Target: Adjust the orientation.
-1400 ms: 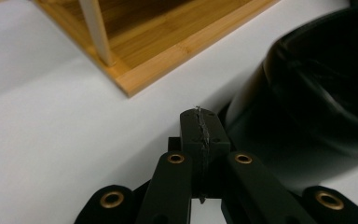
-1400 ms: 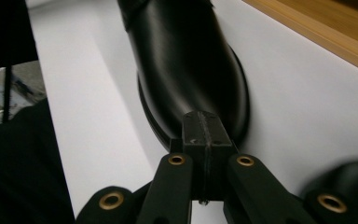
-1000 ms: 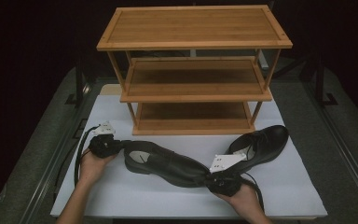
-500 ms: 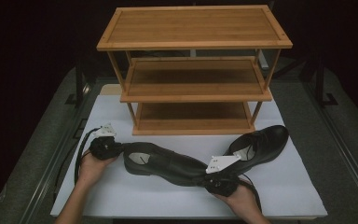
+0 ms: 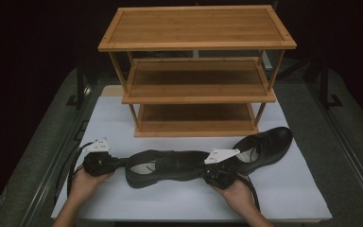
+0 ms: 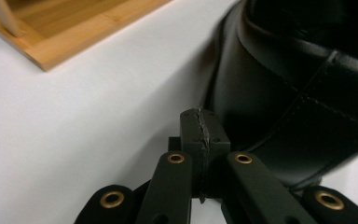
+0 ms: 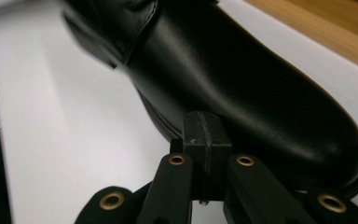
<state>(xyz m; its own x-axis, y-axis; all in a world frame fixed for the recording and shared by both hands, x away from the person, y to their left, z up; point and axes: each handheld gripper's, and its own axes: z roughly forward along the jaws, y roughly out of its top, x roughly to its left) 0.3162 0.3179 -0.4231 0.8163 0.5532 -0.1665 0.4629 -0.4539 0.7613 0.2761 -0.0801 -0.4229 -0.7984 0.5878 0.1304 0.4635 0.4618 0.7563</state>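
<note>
Slightly rightward since the earlier frame went the left tongs (image 5: pixel 118 162), closer to the near black leather shoe's (image 5: pixel 170 166) heel.
Both tongs are clenched, empty; right tongs (image 5: pixel 207 171) meet its toe. A second black leather shoe (image 5: pixel 269 144) lies behind on the white table (image 5: pixel 179 203), before the three-tier bamboo rack (image 5: pixel 196 71).

My high view sits above the near edge of the table and looks forward and down, taking in the white mat (image 5: pixel 123 198), the wooden shoe rack (image 5: pixel 196 71) at the far side, and both my hands at the bottom. My left gripper view rides low, looking along its own shut jaws, close against the heel of the nearer black shoe (image 6: pixel 289 102) with a rack corner (image 6: pixel 70 32) behind. My right gripper view looks from close up at that shoe's toe (image 7: pixel 242 79). All three share this shoe and mat.
</note>
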